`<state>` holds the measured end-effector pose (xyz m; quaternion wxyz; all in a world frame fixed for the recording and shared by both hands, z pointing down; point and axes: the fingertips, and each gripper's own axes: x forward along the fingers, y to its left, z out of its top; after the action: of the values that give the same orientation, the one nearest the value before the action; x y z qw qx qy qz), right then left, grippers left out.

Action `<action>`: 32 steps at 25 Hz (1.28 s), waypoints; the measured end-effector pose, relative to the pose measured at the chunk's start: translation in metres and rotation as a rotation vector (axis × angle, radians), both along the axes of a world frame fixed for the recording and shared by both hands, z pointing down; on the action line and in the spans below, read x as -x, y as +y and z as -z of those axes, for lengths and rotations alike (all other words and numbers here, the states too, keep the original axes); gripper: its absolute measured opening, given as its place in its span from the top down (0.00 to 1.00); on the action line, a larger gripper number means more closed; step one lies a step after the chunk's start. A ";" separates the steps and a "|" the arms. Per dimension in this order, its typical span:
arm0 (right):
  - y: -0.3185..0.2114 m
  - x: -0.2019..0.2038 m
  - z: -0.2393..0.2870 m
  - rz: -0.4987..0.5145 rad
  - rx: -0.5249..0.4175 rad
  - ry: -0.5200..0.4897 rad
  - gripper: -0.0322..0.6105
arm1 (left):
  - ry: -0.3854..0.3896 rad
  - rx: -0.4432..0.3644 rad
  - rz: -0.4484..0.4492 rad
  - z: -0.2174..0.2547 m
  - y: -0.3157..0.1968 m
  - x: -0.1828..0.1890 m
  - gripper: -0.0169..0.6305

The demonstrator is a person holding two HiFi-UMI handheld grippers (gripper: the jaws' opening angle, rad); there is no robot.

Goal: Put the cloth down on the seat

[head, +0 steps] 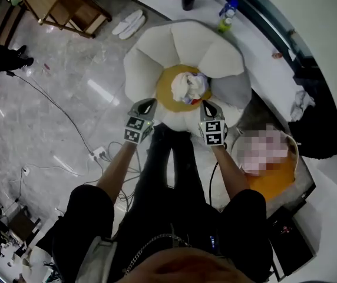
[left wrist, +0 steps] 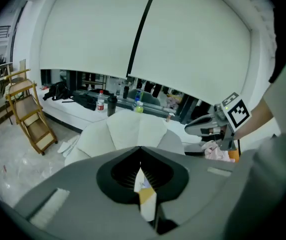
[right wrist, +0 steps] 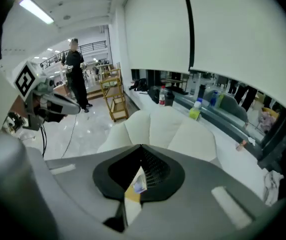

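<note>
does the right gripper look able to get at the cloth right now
Probably yes: the cloth lies uncovered on the yellow seat just ahead of the right gripper, nothing between them, though its fingers look shut.

You are seeing the seat [head: 164,94] ringed by raised white petals [head: 142,69]. The way in from above is standing open. The cloth [head: 189,86] is filling the yellow middle.

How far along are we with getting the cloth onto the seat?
Done, by the look of it: the cloth lies bunched on the yellow seat of the white chair. In hand: nothing. The left gripper and right gripper have their jaws together and appear clear of the cloth, at the chair's front edge. Left: probably only drawing the grippers away.
</note>
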<state>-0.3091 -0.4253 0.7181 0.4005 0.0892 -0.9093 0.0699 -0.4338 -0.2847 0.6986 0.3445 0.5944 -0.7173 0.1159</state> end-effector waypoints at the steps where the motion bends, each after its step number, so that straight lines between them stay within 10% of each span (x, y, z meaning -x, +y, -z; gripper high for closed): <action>1: -0.007 0.001 0.018 -0.013 -0.003 -0.024 0.95 | -0.008 -0.007 0.005 0.013 -0.001 0.000 0.96; 15: -0.039 -0.011 0.234 -0.032 -0.009 -0.302 0.95 | -0.134 -0.169 -0.033 0.195 -0.070 -0.051 0.96; 32: -0.024 -0.010 0.308 0.032 -0.050 -0.385 0.95 | -0.190 -0.273 -0.043 0.256 -0.093 -0.067 0.96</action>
<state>-0.2990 -0.4497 0.4100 0.2181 0.0699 -0.9718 0.0566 -0.3671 -0.3772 0.4430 0.1887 0.6375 -0.7426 0.0802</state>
